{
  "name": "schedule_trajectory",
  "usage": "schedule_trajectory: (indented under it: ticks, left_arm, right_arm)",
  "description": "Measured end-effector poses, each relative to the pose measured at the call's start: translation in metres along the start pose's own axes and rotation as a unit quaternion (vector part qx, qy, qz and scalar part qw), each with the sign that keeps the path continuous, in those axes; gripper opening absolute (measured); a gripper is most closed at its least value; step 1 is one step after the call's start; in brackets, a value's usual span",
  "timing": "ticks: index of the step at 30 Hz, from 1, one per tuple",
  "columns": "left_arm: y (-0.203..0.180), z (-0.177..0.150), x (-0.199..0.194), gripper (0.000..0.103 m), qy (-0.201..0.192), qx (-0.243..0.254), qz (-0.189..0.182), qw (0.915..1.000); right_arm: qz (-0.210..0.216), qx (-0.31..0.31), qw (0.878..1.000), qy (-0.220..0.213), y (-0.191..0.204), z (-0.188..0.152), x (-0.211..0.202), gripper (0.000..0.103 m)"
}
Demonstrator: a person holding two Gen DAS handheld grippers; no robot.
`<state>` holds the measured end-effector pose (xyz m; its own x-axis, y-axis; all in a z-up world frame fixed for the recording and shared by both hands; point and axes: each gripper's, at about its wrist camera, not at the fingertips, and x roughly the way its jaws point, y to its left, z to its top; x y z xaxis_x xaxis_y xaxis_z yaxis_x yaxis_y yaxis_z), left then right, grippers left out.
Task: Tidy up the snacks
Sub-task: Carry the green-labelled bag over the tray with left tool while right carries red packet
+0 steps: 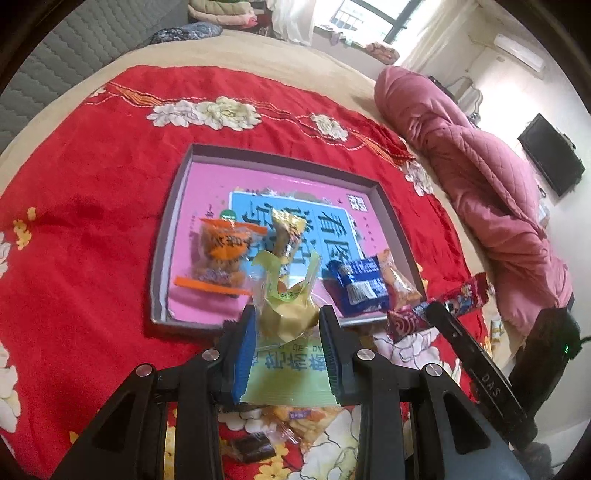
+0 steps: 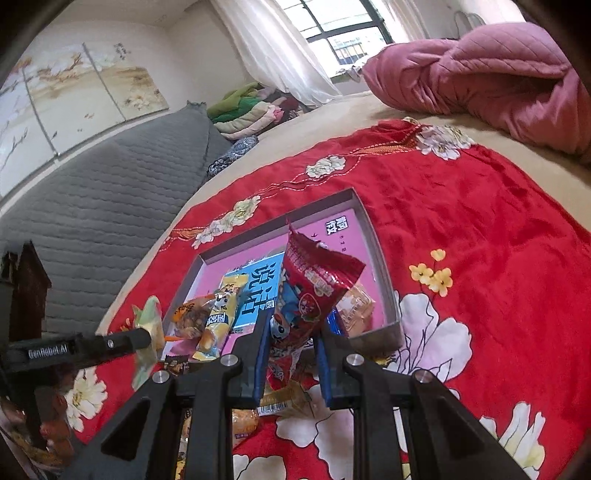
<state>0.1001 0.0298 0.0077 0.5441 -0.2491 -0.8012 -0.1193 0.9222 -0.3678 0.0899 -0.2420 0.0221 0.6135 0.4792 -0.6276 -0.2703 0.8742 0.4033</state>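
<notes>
From the left wrist view, a red floral cloth (image 1: pixel 85 206) lies spread over a beige bed (image 1: pixel 258 51), with a grey quilted headboard (image 1: pixel 55 62) at the upper left, a rumpled pink quilt (image 1: pixel 480 177) along the right, and a bright window (image 1: pixel 369 14) beyond. A shallow grey tray (image 1: pixel 173 206) with a pink and blue printed floor sits on the cloth, holding an orange snack pack (image 1: pixel 221 254), a yellow one (image 1: pixel 286 232) and a blue one (image 1: pixel 360 286). The left gripper (image 1: pixel 287 325) is clenched on a pale green snack packet (image 1: pixel 291 306) held above the tray's near edge. From the right wrist view, the same cloth (image 2: pixel 480 229) and tray (image 2: pixel 384 273) appear under a painted wall panel (image 2: pixel 74 85) and white curtains (image 2: pixel 273 48), folded bedding (image 2: pixel 251 110) stacked by the window. The right gripper (image 2: pixel 291 354) grips a red snack packet (image 2: pixel 314 280) raised over the tray's near side, more wrapped snacks (image 2: pixel 280 402) lying loose on the cloth below it.
</notes>
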Motion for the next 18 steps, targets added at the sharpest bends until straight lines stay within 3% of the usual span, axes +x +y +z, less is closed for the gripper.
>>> schedule_trajectory:
  ticks: [18]
  left_arm:
    - [0.013, 0.014, 0.002, 0.034, -0.014, -0.018, 0.006, 0.9997]
  right_arm:
    - [0.005, -0.017, 1.0, -0.006, 0.009, 0.005, 0.008, 0.023]
